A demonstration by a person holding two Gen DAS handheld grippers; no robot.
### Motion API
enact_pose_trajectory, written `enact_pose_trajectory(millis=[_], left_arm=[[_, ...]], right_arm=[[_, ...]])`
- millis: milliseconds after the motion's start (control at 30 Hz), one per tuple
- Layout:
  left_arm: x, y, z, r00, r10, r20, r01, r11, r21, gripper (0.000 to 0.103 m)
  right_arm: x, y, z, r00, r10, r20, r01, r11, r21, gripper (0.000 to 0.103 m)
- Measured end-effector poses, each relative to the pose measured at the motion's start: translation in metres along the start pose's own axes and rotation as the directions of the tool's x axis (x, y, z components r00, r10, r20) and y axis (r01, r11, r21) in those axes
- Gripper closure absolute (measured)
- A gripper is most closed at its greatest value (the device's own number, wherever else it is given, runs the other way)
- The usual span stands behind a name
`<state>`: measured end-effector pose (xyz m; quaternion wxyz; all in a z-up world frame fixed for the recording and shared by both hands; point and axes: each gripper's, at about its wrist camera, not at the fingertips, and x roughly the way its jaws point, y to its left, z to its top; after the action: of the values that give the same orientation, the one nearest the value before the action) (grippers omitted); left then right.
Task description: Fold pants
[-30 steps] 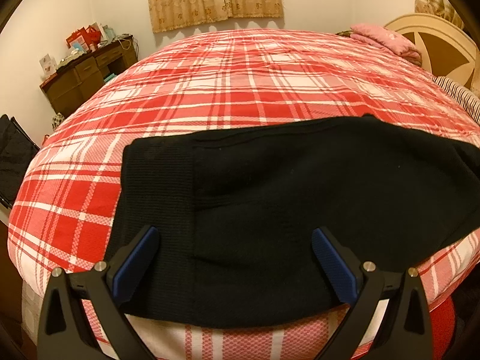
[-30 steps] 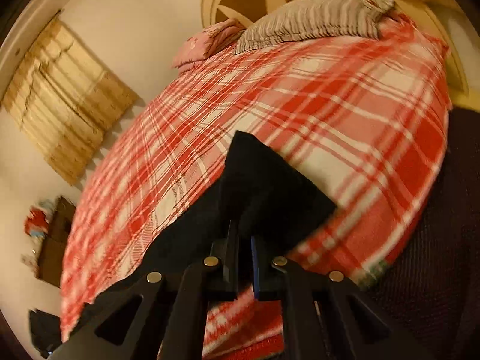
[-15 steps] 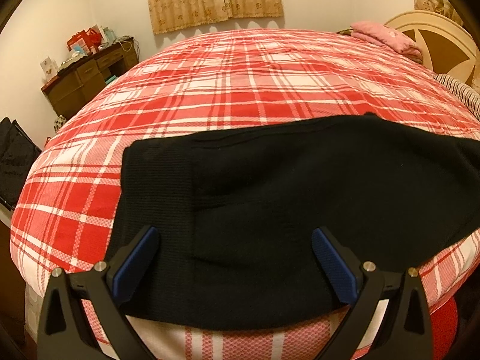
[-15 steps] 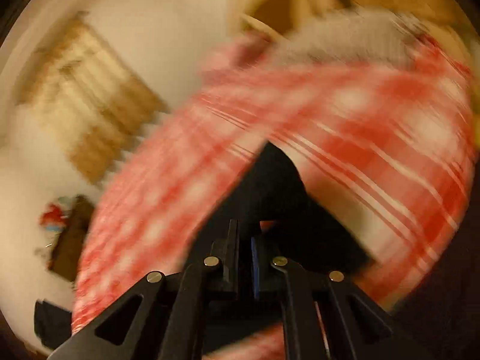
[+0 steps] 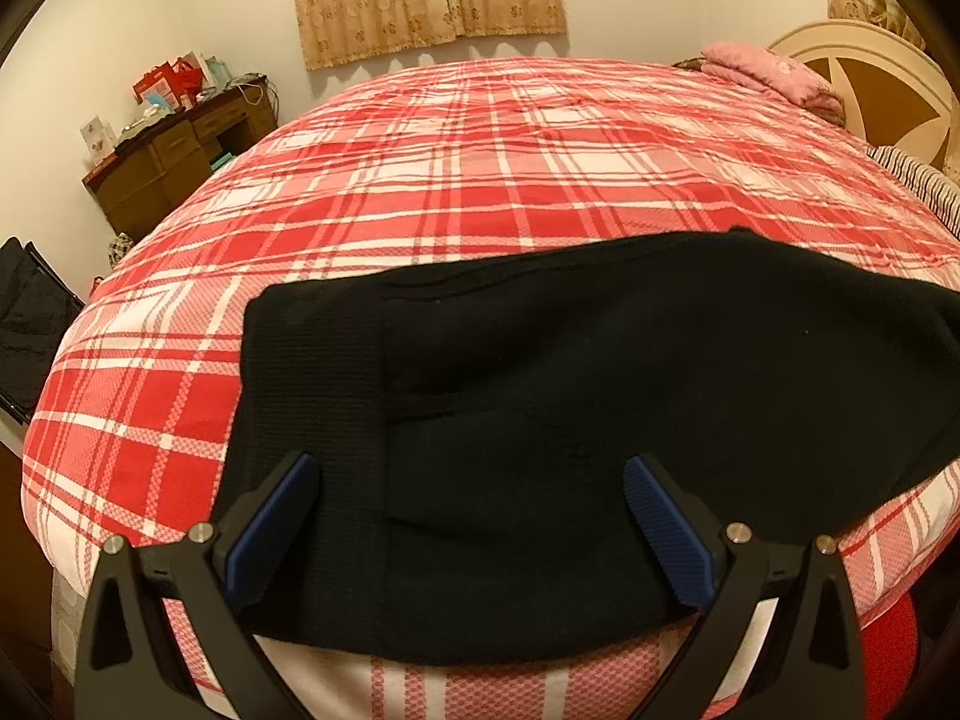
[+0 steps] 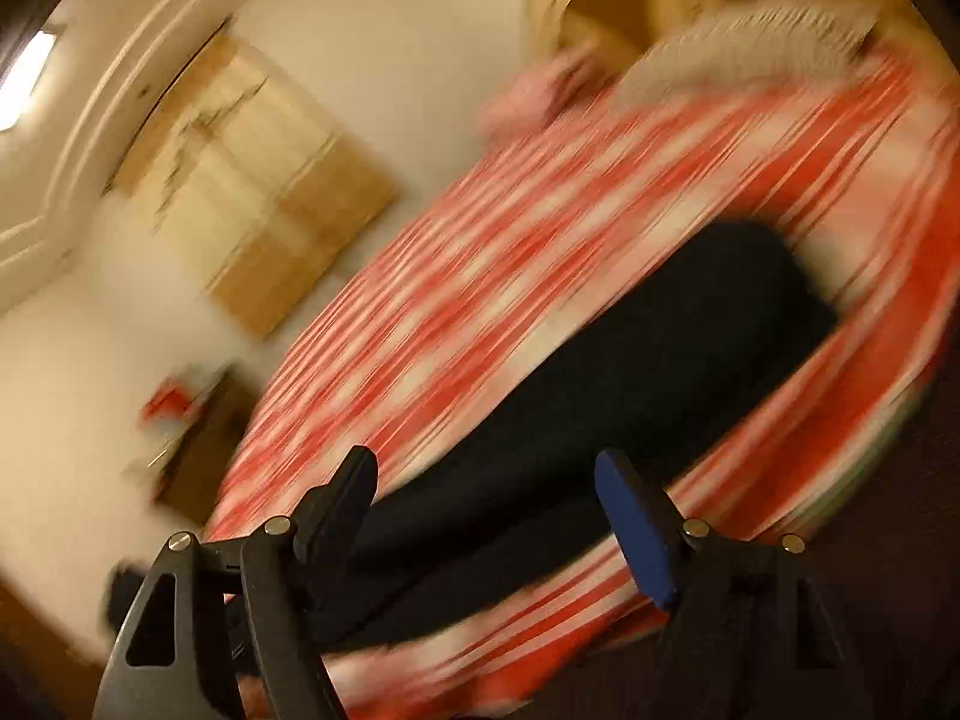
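The black pants (image 5: 540,396) lie flat across the near edge of the bed with the red plaid cover (image 5: 480,168). The ribbed waistband end is at the left in the left wrist view. My left gripper (image 5: 468,516) is open and empty, held just above the pants near the waistband. In the blurred right wrist view the pants (image 6: 630,372) stretch along the bed's edge. My right gripper (image 6: 486,516) is open and empty above them, apart from the cloth.
A pink folded cloth (image 5: 762,69) and a striped pillow (image 5: 924,180) lie by the headboard (image 5: 870,78) at the far right. A brown dresser (image 5: 174,162) with clutter stands at the left wall. A dark bag (image 5: 30,324) sits at the far left.
My right gripper opened and let go of the pants' leg end, then swung back and up fast; the leg end now lies flat. My left gripper stayed open and still.
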<state>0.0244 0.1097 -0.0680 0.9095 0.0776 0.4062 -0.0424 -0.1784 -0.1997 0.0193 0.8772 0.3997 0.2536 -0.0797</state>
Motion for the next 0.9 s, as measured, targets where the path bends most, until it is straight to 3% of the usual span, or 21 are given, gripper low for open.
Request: enact_pose_trajectory(millis=[67,200,333,500,667,767,900], left_arm=[[0.0,0.0,0.0,1.0,-0.001,0.003,0.001,1.0,0.002,0.0],[-0.001,-0.001,-0.002,1.0,0.001,0.014,-0.001,1.0,0.009,0.0],[-0.002,0.001,-0.003,1.0,-0.006,0.024,0.006,1.0,0.002,0.0],[-0.002,0.0,-0.004,1.0,-0.002,0.03,0.002,1.0,0.004,0.0],[-0.002,0.001,-0.002,1.0,-0.009,0.028,0.009,1.0,-0.004,0.0],[-0.002,0.001,-0.002,1.0,-0.005,0.028,0.005,1.0,-0.001,0.0],[-0.001,-0.001,-0.003,1.0,0.005,0.027,-0.005,1.0,0.0,0.0]], right_arm=[[0.036,0.001,-0.016,0.994,0.062,-0.088,-0.058,0.997,0.051,0.061],[0.082,0.0,-0.031,0.989,0.0,-0.145,0.01,0.997,0.071,0.062],[0.093,0.007,-0.027,0.991,-0.062,-0.121,0.067,0.997,0.041,0.063],[0.111,0.009,-0.026,0.992,-0.045,-0.115,0.05,0.998,0.041,0.066],[0.123,0.018,-0.033,0.99,0.011,-0.144,-0.009,1.0,0.017,0.088],[0.119,0.015,-0.038,0.987,0.038,-0.157,-0.034,0.999,0.031,0.089],[0.12,0.013,-0.045,0.985,0.001,-0.173,0.001,1.0,0.01,0.09]])
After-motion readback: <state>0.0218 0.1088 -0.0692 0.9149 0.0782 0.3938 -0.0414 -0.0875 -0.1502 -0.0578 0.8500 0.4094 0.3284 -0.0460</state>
